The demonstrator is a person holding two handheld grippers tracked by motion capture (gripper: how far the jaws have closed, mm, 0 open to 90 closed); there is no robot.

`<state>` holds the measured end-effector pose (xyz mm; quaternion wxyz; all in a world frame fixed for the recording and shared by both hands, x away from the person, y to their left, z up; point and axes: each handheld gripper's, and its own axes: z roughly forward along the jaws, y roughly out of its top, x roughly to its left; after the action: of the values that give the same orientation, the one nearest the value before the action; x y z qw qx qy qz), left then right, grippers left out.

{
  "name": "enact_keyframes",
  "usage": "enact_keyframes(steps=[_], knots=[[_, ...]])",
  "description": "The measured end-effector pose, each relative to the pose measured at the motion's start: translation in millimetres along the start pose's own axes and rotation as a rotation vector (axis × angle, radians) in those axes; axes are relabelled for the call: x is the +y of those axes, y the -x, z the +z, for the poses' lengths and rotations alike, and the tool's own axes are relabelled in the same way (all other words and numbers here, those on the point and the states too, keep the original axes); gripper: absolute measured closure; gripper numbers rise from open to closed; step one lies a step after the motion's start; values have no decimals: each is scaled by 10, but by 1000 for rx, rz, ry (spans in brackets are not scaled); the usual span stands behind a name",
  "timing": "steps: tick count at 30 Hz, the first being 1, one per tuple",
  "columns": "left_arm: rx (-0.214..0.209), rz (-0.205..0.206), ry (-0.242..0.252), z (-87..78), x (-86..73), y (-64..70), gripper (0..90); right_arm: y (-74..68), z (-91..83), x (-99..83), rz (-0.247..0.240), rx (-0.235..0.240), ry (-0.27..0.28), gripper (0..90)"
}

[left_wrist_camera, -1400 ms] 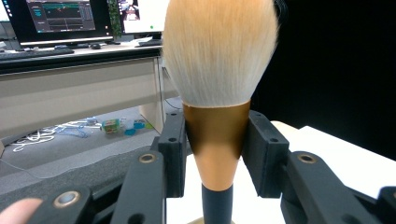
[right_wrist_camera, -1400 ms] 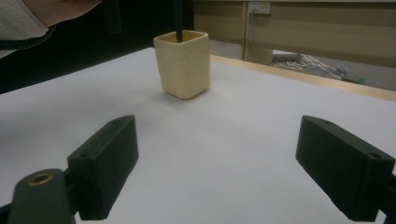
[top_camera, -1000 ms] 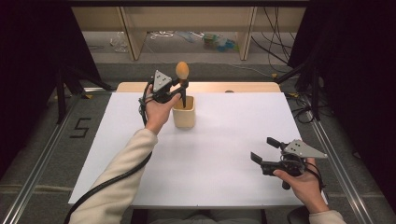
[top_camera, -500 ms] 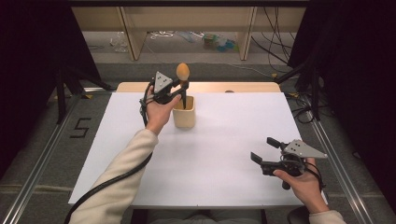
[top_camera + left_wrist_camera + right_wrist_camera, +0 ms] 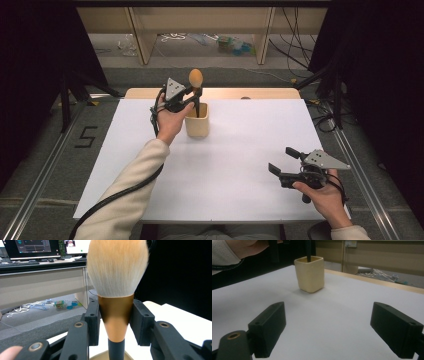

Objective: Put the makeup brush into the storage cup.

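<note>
Large makeup brush standing upright, bristles up: dense, soft head, peach-orange fading to white at the base, above a coppery tapered ferrule and a thin black handle. Handle dropping straight down into a cream holder. Clamped at the ferrule between the two black pads of the left claw, one pad on each side. Holder squarish with rounded corners, open at the top, standing upright on the white worktop toward its far edge, left of centre. Brush head well above the rim.
</note>
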<state>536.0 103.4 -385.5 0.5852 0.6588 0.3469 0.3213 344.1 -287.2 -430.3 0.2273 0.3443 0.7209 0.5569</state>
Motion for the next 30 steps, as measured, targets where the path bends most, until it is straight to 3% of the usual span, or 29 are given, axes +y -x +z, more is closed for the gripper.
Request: enact_keyframes(steps=[30], knots=[[0, -15, -8, 18, -53, 7, 622, -1, 0, 0, -1, 0, 0, 141]])
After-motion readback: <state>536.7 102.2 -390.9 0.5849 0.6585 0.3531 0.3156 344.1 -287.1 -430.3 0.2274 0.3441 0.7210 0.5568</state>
